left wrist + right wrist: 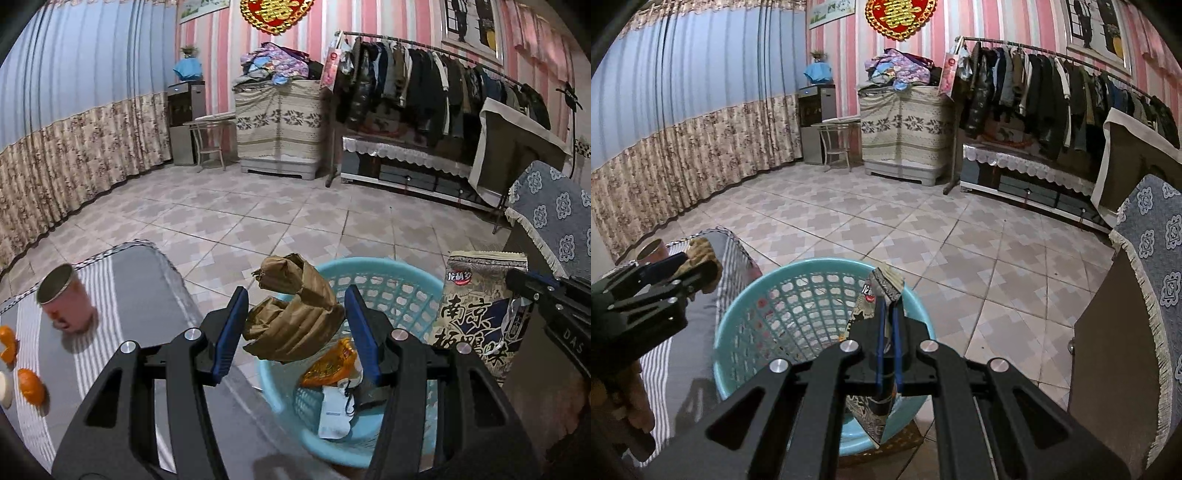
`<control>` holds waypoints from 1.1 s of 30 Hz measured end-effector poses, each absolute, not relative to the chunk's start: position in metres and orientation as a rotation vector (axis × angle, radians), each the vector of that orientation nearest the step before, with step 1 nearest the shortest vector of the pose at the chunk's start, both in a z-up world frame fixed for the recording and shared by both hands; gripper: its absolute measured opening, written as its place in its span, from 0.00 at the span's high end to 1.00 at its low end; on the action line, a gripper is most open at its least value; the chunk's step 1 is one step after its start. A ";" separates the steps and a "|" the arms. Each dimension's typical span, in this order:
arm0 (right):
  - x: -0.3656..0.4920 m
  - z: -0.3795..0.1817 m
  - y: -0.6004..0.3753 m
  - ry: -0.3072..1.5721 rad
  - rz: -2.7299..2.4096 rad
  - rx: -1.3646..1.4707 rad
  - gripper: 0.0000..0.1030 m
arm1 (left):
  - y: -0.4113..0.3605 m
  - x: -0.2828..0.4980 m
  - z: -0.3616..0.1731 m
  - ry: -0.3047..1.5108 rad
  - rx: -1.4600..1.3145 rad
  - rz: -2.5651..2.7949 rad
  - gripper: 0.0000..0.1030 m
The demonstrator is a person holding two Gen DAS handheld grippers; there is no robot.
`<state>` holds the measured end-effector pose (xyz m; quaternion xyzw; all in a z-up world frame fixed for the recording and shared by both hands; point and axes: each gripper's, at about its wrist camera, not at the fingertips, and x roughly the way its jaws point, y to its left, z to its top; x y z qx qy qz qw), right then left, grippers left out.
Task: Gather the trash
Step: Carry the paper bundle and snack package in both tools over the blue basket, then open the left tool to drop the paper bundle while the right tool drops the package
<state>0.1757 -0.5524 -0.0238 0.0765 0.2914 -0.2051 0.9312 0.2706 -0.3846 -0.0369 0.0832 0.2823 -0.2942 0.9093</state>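
My left gripper (293,332) is shut on a crumpled brown paper wad (299,295) and holds it in the air over the near rim of a light blue plastic basket (388,266). An orange wrapper (332,362) and a white packet (334,410) lie inside the basket. My right gripper (889,314) is shut on a printed snack bag (882,286), which hangs over the basket (738,306). In the left wrist view that bag (476,306) shows at the right, beside the right gripper (524,284). The right wrist view has the left gripper (690,266) at the left edge.
A table with a grey striped cloth (140,288) stands left of the basket and carries a pink can (68,306) and orange peels (31,386). A dark cabinet under a blue patterned cloth (1156,280) stands at the right. Tiled floor (923,229) stretches to a clothes rack (1052,85).
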 end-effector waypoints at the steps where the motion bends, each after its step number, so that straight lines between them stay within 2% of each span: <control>1: 0.177 -0.024 -0.553 0.597 -0.423 0.157 0.96 | -0.388 0.271 -0.037 0.582 0.176 -0.615 0.48; 4: 0.178 -0.026 -0.558 0.599 -0.432 0.161 0.96 | -0.394 0.273 -0.036 0.577 0.188 -0.624 0.47; 11: 0.179 -0.029 -0.561 0.603 -0.441 0.167 0.96 | -0.405 0.277 -0.035 0.579 0.196 -0.631 0.36; 18: 0.181 -0.032 -0.561 0.612 -0.438 0.169 0.96 | -0.394 0.273 -0.027 0.549 0.193 -0.595 0.19; 23: 0.186 -0.036 -0.554 0.615 -0.427 0.181 0.96 | -0.371 0.269 -0.018 0.527 0.190 -0.543 0.10; 33: 0.218 -0.046 -0.534 0.631 -0.426 0.191 0.95 | -0.305 0.273 -0.002 0.521 0.163 -0.434 0.07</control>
